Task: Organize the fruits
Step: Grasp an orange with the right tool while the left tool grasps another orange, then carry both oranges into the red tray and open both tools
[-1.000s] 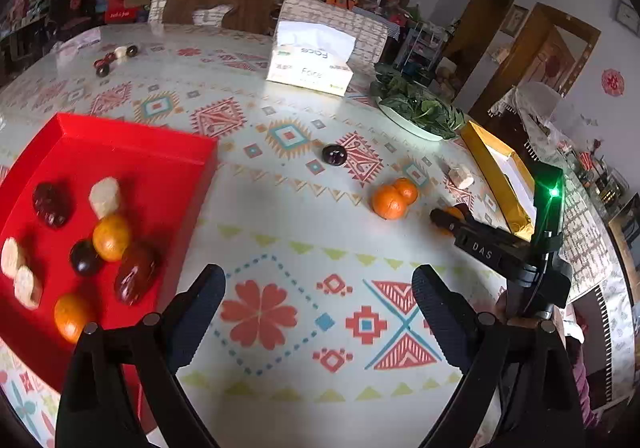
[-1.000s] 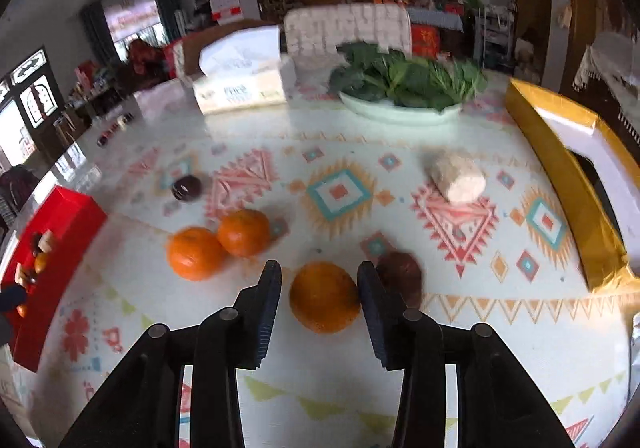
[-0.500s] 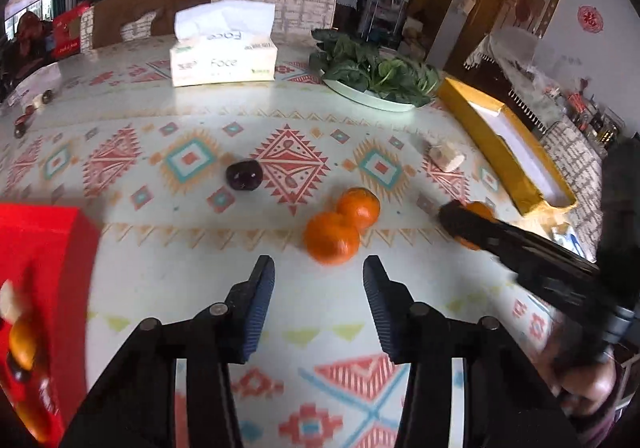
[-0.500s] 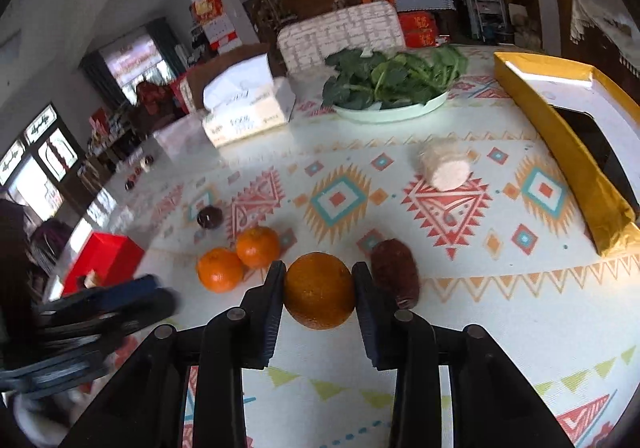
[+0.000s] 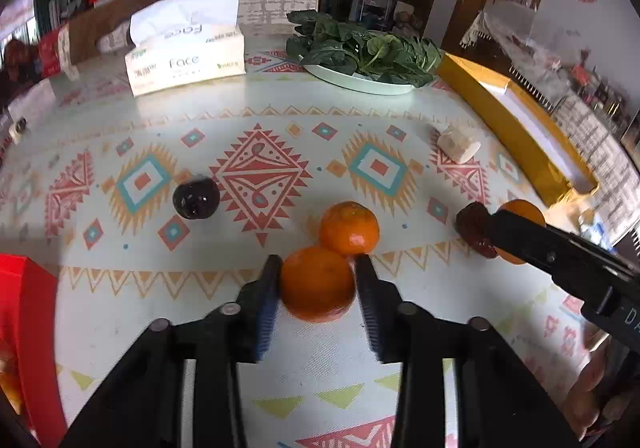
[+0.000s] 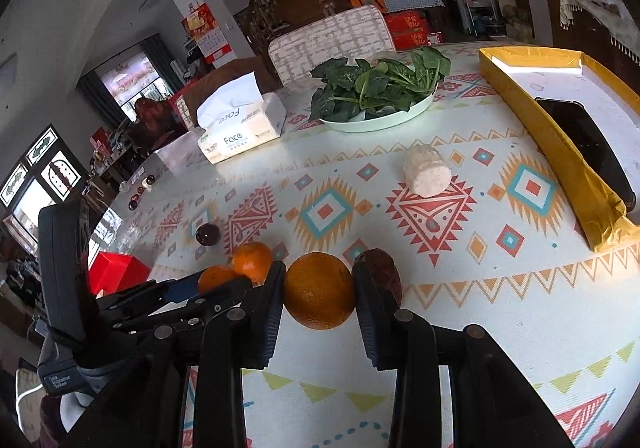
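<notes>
Three oranges (image 5: 317, 288), one dark plum (image 5: 196, 197).

That tablecloth (image 5: 256, 115) is loud: pale mint-white covered in red, orange and teal diamonds, with yellow and green triangles along the near edge. Three bright orange mandarins on it, one (image 5: 318, 288) between black fingers (image 5: 264, 296) with blue ribbed pads, another (image 5: 350, 228) just behind, and a third (image 6: 319, 290) over to the right. Near-black plum (image 5: 196, 196) on the left, brownish-red date (image 6: 380, 274), beige chunk (image 6: 426, 171). Red tray (image 5: 28, 328) far left, gold-yellow box (image 6: 560, 135) on the right, dark green leaves (image 6: 376, 85) on a pale plate, white tissue box (image 5: 186, 61).
</notes>
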Demonstrator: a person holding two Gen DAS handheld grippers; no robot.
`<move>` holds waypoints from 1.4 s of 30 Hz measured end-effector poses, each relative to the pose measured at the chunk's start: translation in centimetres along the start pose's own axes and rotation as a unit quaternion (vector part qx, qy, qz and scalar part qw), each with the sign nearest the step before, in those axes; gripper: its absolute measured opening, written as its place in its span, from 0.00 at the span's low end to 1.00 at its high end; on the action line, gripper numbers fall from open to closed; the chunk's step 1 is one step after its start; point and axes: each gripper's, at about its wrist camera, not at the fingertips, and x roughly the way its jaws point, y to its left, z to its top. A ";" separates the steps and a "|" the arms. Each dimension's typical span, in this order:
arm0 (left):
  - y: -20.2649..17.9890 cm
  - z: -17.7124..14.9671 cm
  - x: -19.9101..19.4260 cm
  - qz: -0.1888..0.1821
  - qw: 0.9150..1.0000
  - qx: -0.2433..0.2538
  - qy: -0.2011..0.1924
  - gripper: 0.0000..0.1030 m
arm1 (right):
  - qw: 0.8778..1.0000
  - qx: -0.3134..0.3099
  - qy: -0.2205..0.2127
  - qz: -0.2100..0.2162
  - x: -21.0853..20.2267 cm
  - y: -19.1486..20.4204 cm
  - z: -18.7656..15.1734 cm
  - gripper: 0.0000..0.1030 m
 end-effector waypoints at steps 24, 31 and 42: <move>7.7 -6.6 -14.0 0.098 0.985 -0.099 -0.102 0.34 | 0.998 -0.048 0.010 -0.036 1.7 1.7 -1.5 0.36; 16.4 -10.3 -19.2 0.139 0.968 -0.175 -0.115 0.34 | 0.997 -0.070 0.006 -0.036 1.3 4.4 -1.9 0.36; 27.2 -10.0 -21.9 0.201 0.952 -0.208 -0.102 0.34 | 0.980 -0.168 0.043 0.094 1.0 19.6 -3.3 0.36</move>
